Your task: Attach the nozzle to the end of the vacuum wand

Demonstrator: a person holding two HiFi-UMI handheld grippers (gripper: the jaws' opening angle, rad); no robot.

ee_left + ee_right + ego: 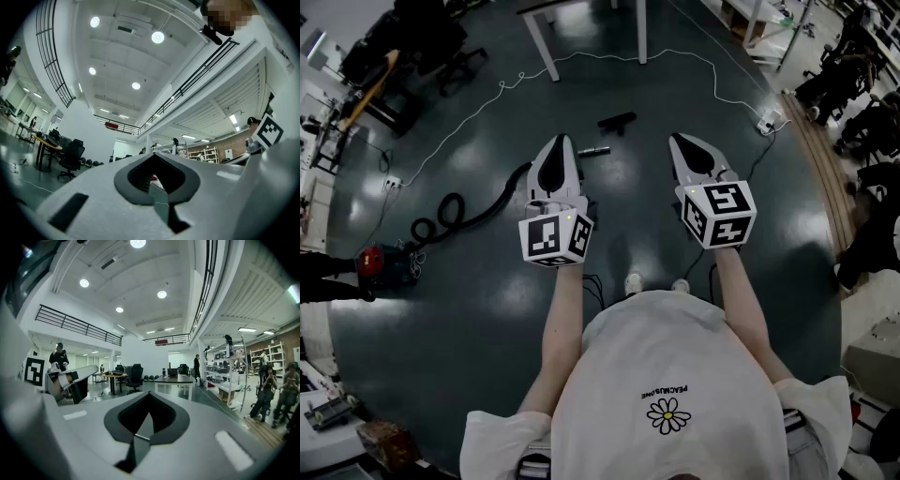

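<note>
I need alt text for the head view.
A person holds a grey left gripper and a grey right gripper, both shut and empty, over a dark floor. Ahead lie a black nozzle, a silver wand end and a curled black hose.

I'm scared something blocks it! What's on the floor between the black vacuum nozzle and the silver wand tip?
Nothing. In the head view, only bare dark floor lies between the black plastic nozzle and the silver wand tip.
</note>
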